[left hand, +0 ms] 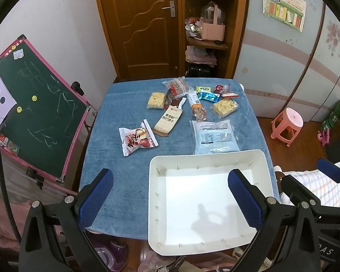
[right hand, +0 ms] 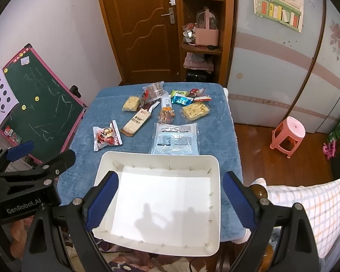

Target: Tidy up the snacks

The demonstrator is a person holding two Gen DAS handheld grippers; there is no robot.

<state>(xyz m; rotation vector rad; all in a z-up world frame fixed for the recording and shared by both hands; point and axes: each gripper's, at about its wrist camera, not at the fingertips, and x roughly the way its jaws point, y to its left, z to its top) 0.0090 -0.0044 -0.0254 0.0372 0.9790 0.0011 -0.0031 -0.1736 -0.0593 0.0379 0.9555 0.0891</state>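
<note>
- Blue-padded left gripper (left hand: 170,200) nearest, jaws spread wide, grasping nothing, hovering over the near-left of the tray (left hand: 161,165).
- Right gripper (right hand: 171,200) likewise released and holding nothing, poised above the tray's near edge.
- White tray at the near end of the blue cloth (left hand: 115,158) — bare inside, shallow, rim dotted with small pegs or clips; too small to tell which.
- Snacks well beyond the tray, none in it yet: red-and-white packet (left hand: 137,139) at left, cracker sleeve (left hand: 167,120) beside it, pale blue bag (left hand: 215,136) touching or just short of the tray's far rim.
- Farther back, a loose cluster: two clear packs of yellow puffs (left hand: 156,100) (left hand: 224,107), nut pouch (left hand: 198,111), blue wrapper (left hand: 208,96), green wrapper (left hand: 203,88), and dark sealed packs overlapping at the far edge.
- Likely first step: picking a nearer item. Best to start with the red-and-white packet or the pale blue bag — isolated, easy to approach.
- Worth pinching by a crimped seam or a raised edge; flat film on soft cloth probably slips or bunches.
- Sensible to lay large flat bags first, small wrappers after.
</note>
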